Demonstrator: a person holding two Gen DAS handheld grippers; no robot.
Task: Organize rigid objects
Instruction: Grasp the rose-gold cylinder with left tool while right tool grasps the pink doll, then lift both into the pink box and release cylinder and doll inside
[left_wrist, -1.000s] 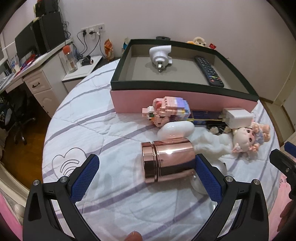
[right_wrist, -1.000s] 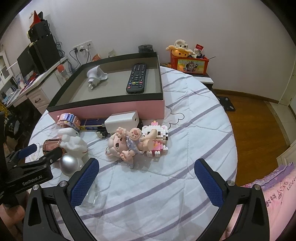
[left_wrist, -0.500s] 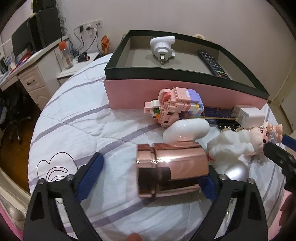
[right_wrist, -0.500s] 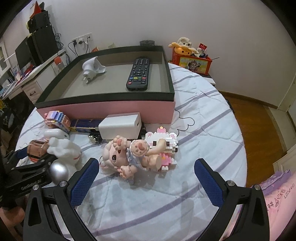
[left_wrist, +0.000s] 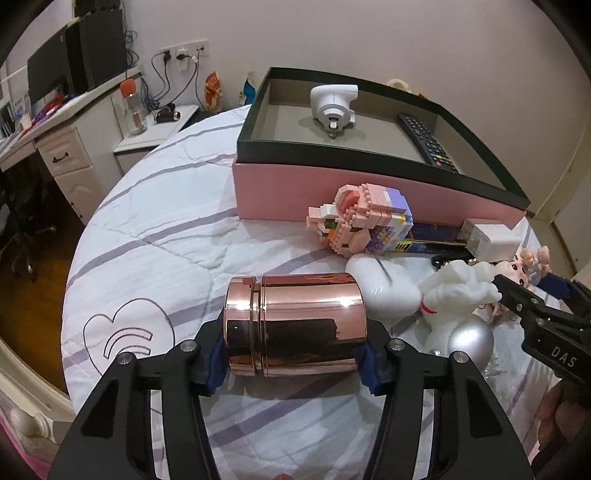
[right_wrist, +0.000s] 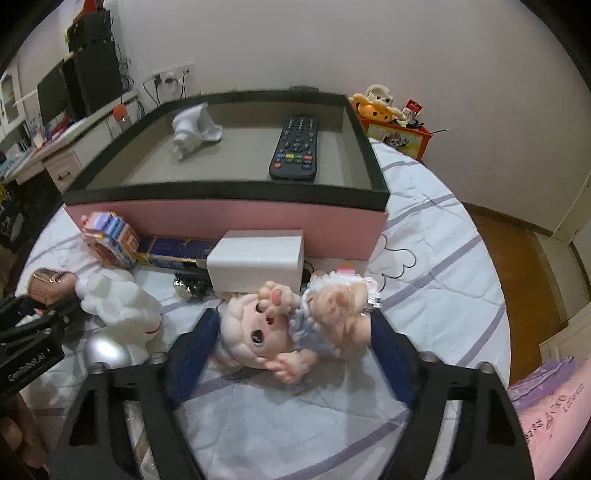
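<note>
Left wrist view: the left gripper (left_wrist: 293, 363) is closing its 2 blue pads onto the ends of a shiny rose-gold metal canister (left_wrist: 295, 323) lying on the striped white quilt (left_wrist: 155, 236). The right gripper (right_wrist: 291, 350) is closing around a pink curly-haired doll (right_wrist: 280, 328), before the pink, black-rimmed box (right_wrist: 221, 192).

"DAS" on right hand-held gripper (left_wrist: 532, 295)
</note>
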